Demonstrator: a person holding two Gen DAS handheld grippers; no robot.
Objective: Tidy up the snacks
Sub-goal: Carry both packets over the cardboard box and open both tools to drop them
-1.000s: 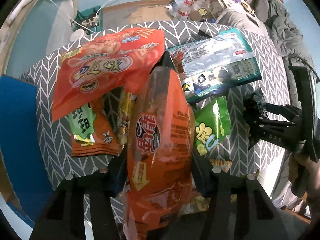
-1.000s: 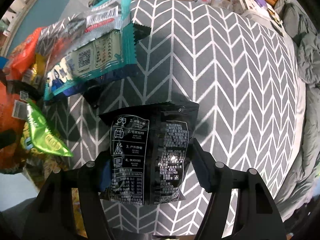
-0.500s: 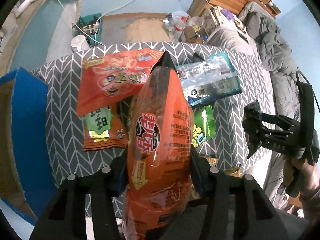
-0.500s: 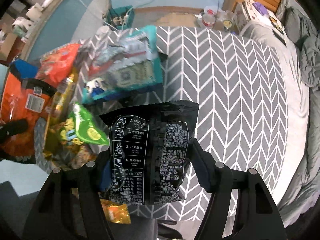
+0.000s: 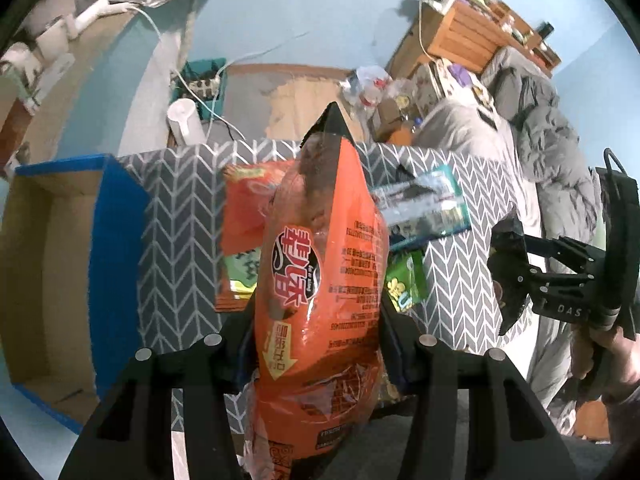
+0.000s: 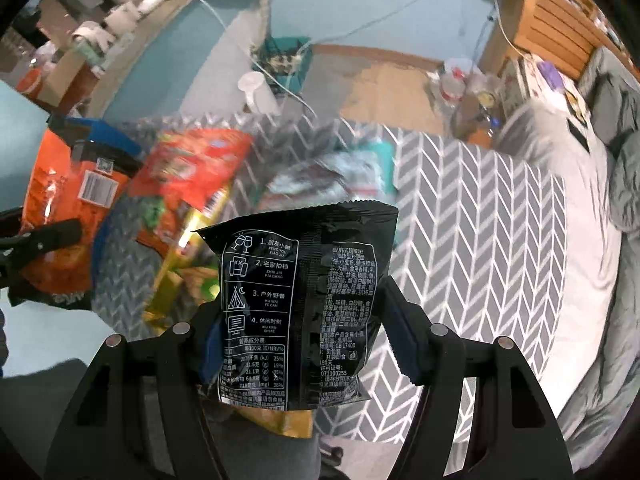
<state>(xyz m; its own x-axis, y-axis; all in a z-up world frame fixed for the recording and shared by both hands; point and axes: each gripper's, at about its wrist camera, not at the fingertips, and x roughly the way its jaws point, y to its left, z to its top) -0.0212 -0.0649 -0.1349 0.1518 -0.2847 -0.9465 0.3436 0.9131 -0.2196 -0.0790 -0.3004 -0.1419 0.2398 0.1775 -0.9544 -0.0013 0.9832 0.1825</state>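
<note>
My left gripper (image 5: 318, 320) is shut on a tall orange snack bag (image 5: 320, 272), held upright above the grey chevron cloth (image 5: 180, 220). In the right wrist view my right gripper (image 6: 300, 340) is shut on a black snack packet (image 6: 300, 300), also lifted off the cloth (image 6: 480, 240). That gripper (image 5: 516, 276) shows at the right of the left wrist view, a hand (image 5: 616, 356) behind it. On the cloth lie a red bag (image 5: 244, 208), a teal bag (image 5: 424, 208) and a small green packet (image 5: 404, 280). An open blue box (image 5: 120, 260) stands at the cloth's left edge.
A white cup (image 5: 184, 120) and a teal basket with a power strip (image 5: 200, 80) sit on the floor beyond the cloth. A wooden shelf (image 5: 472, 32) and grey bedding (image 5: 560, 152) fill the far right. Clutter (image 5: 376, 84) lies by the far edge.
Both grippers have risen with their packets, so the cloth and the snacks on it look smaller. The blue box has come into full view at the left.
</note>
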